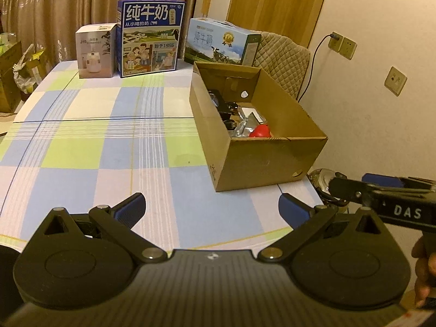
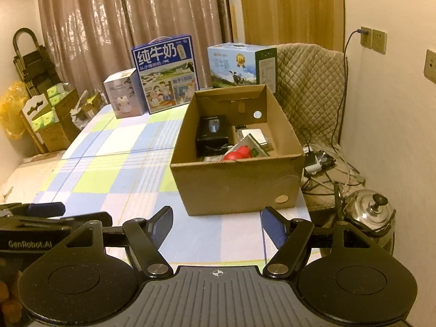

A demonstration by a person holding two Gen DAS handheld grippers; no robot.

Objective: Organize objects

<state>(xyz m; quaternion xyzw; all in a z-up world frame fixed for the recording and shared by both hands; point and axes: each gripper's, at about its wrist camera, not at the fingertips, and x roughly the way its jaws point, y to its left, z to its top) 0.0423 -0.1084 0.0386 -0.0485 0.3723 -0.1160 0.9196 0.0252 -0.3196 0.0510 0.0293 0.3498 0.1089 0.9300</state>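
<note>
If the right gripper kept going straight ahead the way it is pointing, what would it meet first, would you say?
Most likely the near wall of the cardboard box. The right gripper is open and empty, held above the table, and the box stands straight ahead. Depth is hard to judge through the fisheye lens.

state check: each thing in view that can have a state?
left gripper: open, empty
right gripper: open, empty
cardboard box: open-topped, upright, holds items
red object: inside box
tall milk carton: upright, closed
kettle: lid on, beside table
wall plug: plugged in
</note>
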